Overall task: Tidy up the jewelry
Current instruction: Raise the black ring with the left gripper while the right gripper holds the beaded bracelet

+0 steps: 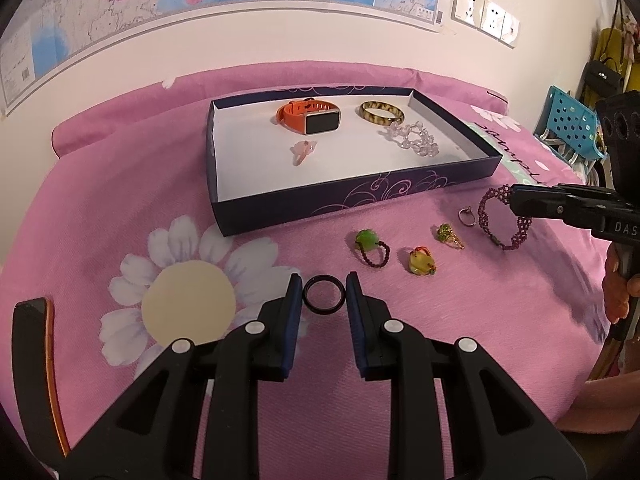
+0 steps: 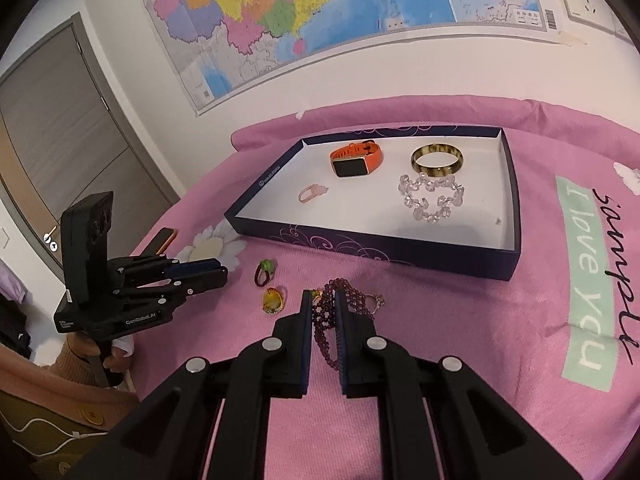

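Note:
A dark blue tray on the pink bedspread holds an orange watch, a tortoiseshell bangle, a clear bead bracelet and a pink ring. My left gripper is open around a black ring lying on the spread. My right gripper is shut on a purple beaded bracelet, also in the left wrist view. On the spread lie a green ring, a yellow ring, a green-gold ring and a silver ring.
A phone with an orange edge lies at the left of the bed. A wall with a map stands behind the bed. A blue perforated basket stands at the far right. A door is to the left.

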Tool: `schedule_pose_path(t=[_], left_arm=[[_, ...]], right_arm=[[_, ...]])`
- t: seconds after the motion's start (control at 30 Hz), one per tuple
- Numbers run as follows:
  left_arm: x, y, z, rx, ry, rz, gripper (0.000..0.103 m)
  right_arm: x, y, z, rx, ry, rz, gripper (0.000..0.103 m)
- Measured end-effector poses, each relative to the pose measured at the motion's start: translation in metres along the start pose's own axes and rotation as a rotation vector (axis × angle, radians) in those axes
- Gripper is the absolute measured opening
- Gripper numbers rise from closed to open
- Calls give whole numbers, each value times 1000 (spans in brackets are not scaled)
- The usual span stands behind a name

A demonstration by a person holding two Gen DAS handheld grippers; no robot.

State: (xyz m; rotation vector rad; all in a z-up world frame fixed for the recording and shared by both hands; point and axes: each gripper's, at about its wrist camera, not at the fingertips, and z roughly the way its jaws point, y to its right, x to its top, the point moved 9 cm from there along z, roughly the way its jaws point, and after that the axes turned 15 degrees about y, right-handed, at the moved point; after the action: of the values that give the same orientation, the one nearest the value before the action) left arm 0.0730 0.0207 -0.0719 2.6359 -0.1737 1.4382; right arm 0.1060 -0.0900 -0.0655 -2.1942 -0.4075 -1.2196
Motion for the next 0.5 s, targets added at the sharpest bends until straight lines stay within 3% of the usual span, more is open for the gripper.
schedule_pose_path(t=[0.5], left_arm=[[44, 1, 0, -22, 75, -2, 23]], right_arm=[[42, 12, 0, -13, 79, -22, 9]])
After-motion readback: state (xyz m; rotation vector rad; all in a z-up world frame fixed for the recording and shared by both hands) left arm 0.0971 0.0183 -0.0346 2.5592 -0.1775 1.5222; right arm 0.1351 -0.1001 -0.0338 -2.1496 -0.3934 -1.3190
